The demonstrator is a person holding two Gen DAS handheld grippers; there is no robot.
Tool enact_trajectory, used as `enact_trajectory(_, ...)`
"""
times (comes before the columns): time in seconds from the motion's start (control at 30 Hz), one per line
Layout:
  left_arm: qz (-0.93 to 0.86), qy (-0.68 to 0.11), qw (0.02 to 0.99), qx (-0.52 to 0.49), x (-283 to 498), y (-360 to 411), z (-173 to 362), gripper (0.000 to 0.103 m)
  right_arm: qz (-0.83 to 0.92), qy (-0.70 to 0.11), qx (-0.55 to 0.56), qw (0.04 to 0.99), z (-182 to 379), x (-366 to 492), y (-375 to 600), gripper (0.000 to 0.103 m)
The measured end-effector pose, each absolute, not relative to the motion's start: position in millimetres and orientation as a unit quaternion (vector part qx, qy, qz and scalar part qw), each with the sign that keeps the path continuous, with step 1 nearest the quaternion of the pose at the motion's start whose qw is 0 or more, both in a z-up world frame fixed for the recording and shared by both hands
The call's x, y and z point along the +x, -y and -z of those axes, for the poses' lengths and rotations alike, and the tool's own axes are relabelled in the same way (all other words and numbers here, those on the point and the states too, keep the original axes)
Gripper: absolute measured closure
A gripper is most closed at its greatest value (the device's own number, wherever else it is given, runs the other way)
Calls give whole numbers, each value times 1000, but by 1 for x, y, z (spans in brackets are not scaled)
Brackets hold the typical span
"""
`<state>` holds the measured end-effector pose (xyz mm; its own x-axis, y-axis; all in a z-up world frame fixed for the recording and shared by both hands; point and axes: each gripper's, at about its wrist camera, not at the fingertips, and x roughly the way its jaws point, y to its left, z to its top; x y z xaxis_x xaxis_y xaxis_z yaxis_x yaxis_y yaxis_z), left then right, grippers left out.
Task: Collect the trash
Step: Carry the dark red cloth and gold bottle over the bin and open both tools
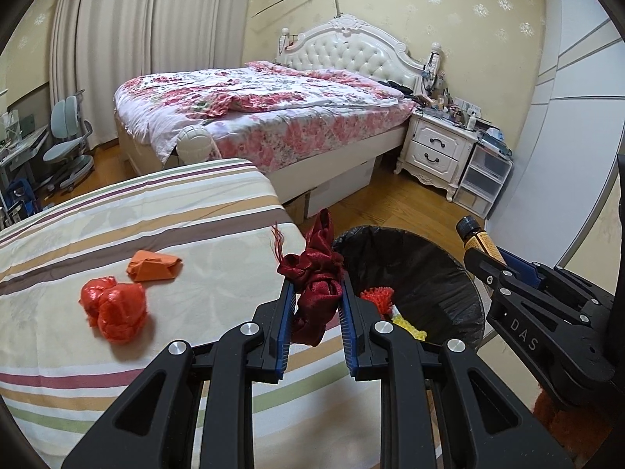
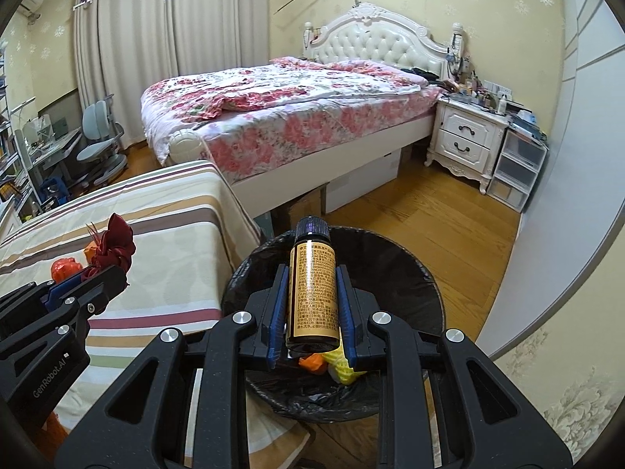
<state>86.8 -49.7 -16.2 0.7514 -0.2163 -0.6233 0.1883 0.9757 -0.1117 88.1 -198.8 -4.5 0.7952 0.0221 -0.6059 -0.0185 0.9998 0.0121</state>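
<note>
- Left gripper, lower centre of the left wrist view: fingers closed on a crumpled dark red ribbon bow. The bow bulges above the tips and hangs below them.
- The bow sits over the right edge of the striped bedspread, just left of the bin rim.
- Right gripper, lower centre of the right wrist view: fingers narrow, clamped on a small brown bottle with a gold label and dark cap. Cap points away from the camera.
- The bottle is held above the open mouth of the bin, which has a black bag liner and fills the centre of that view.
- Inside the bin: a yellow scrap and an orange scrap below the bottle. In the left view, a red mesh piece also shows.
- On the bedspread, left of centre in the left view: a red crumpled plastic wad and, just beyond it, a folded orange paper. The two lie near each other, apart from the fingers.
- Background, upper centre: a bed with floral cover; a white nightstand to its right.
</note>
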Motion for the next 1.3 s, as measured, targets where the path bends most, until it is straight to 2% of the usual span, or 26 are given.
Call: enact_trajectory(1.3,111,-356,927,47,133,125,46,80,27,-344,31,938,37,118,249,80)
